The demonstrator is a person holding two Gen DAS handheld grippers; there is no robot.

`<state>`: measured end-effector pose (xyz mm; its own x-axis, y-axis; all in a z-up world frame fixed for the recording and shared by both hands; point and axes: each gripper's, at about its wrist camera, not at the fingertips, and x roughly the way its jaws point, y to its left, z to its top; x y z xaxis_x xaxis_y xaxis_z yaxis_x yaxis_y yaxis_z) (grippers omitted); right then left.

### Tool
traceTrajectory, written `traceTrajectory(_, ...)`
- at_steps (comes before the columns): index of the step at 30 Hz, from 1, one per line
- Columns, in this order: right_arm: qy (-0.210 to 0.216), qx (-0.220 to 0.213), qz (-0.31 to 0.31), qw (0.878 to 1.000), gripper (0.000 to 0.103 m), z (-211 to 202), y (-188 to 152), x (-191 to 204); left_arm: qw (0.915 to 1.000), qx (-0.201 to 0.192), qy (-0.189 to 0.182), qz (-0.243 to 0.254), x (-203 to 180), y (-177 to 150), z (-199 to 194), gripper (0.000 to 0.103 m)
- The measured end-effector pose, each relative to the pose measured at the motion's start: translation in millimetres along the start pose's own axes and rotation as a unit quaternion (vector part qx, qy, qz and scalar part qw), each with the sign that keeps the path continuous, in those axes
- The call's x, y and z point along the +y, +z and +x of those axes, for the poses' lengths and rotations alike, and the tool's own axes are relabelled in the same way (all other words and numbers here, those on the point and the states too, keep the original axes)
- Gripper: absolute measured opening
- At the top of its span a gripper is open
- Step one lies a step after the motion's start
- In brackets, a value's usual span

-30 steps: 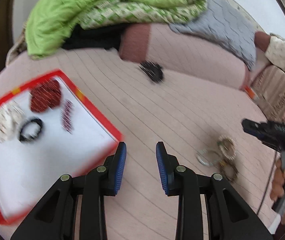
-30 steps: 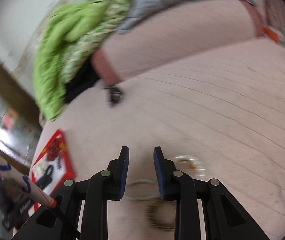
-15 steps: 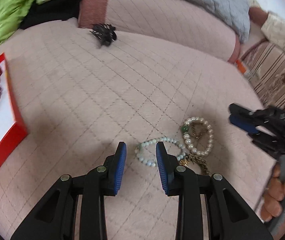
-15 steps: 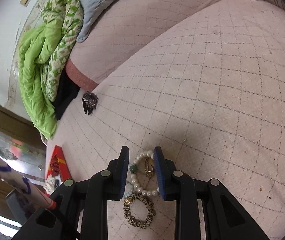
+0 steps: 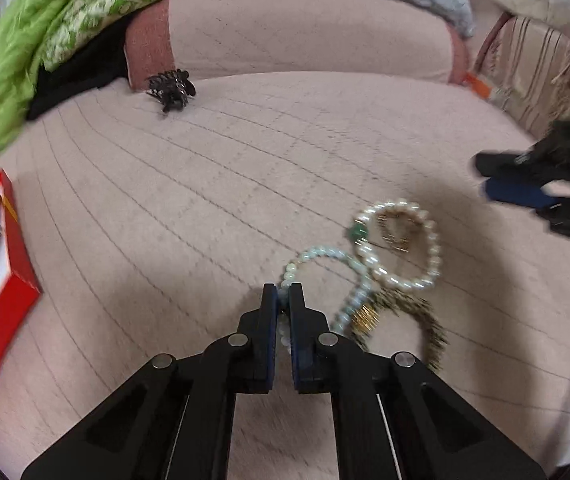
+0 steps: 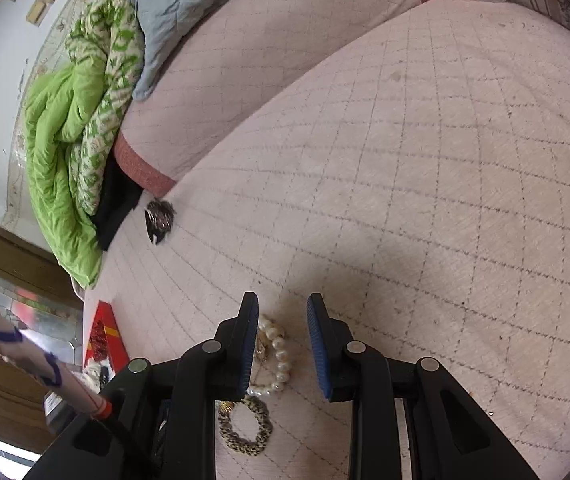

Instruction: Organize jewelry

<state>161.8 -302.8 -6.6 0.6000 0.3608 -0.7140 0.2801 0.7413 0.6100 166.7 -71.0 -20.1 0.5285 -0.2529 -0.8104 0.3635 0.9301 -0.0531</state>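
Note:
My left gripper [image 5: 283, 300] is shut on a pale green bead bracelet [image 5: 327, 254] lying on the pink quilted bed. A white pearl bracelet [image 5: 425, 276] with a green stone overlaps it, and a leopard-print bracelet [image 5: 431, 326] lies just below. My right gripper [image 6: 283, 308] is open above the pearl bracelet [image 6: 281, 356], with the leopard-print bracelet [image 6: 245, 428] between its arms. It shows at the right edge of the left wrist view [image 5: 513, 186]. A red-rimmed white tray [image 5: 9, 308] with dark red and black pieces sits at the left.
A black hair clip [image 5: 171, 88] lies by the pink bolster [image 5: 305, 36]. Green and grey blankets [image 5: 45, 28] are piled at the back. The tray also shows at the lower left in the right wrist view [image 6: 105, 336].
My left gripper has swung from the tray to the jewelry pile and closed on the pale green bead bracelet. My right gripper has come lower over the pearl bracelet, still open.

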Motion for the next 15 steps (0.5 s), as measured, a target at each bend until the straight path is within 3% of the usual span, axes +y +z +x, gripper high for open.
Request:
traceTrajectory(8, -0.033, 0.040, -0.050, 0.997, 0.027, 20, -14, 8, 0.9960, -0.045, -0.053, -0.056, 39, -6, -29, 0.005)
traceTrajectory(13, -0.060, 0.064, -0.096, 0.991, 0.027, 37, -25, 22, 0.9954, -0.050, -0.066, -0.048, 39, -6, -31, 0.005)
traceTrajectory(15, -0.091, 0.071, -0.130, 0.985, 0.027, 46, -32, 29, 0.9951, -0.047, -0.073, -0.048, 40, -5, -29, 0.005)
